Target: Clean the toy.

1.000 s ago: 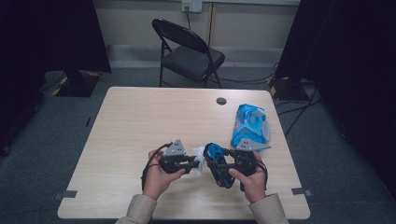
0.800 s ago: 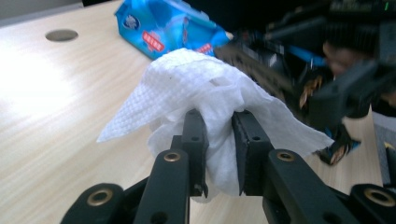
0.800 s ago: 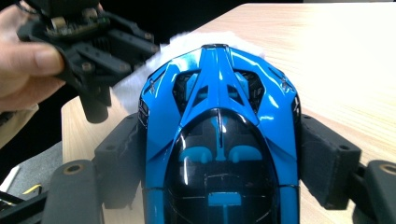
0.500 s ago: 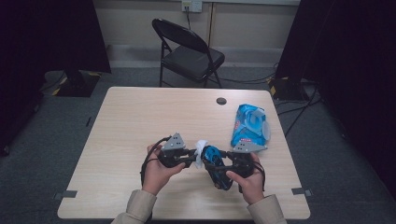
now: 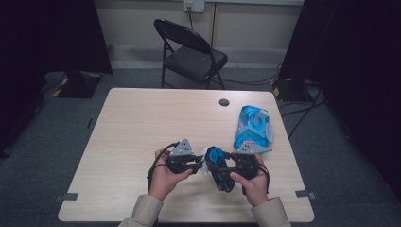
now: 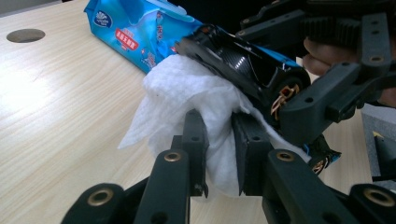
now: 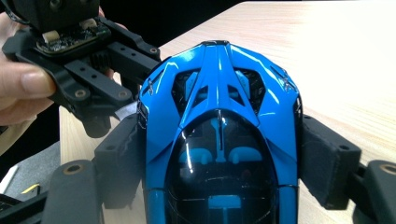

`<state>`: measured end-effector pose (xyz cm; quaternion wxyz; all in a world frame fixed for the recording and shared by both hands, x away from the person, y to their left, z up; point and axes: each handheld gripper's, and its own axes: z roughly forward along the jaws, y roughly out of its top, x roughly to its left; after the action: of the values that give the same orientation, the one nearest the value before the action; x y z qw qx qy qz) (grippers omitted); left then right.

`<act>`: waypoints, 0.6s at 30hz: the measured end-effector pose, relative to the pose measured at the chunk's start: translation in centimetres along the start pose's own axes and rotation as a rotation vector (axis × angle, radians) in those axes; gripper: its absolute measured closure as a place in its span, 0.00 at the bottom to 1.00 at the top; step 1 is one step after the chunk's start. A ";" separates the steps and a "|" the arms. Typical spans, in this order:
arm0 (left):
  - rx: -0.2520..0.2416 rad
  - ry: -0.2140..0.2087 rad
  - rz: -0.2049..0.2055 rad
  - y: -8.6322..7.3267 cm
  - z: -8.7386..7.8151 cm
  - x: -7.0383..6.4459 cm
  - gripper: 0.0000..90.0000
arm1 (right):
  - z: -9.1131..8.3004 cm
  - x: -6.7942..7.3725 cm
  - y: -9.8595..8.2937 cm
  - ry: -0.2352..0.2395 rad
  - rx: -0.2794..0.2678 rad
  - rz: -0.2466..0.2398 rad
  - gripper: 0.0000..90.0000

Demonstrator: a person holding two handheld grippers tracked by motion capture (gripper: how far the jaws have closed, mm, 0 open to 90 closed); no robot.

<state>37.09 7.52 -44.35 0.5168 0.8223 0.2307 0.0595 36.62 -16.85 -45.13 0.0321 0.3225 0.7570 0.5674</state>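
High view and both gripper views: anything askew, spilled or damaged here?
Nothing stands out. The right gripper clamps the blue toy car, the left gripper presses a white wipe against it, and the wipes pack lies flat on the table, its flap open.

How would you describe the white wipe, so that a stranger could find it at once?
Look at the near edge of the wooden table, where two hands meet. The left gripper pinches a crumpled white wet wipe against the blue toy car clamped in the right gripper. Unlike the glossy blue wipes pack, it is soft and plain white.
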 end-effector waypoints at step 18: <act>0.057 -0.044 0.016 -1.8 2.7 -1.6 0.85 | -0.2 -0.4 0.0 -0.006 -0.010 0.015 0.28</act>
<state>35.99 5.28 -46.97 0.4978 0.8395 0.2143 0.0388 36.82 -17.24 -45.21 0.0315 0.3297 0.7516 0.5704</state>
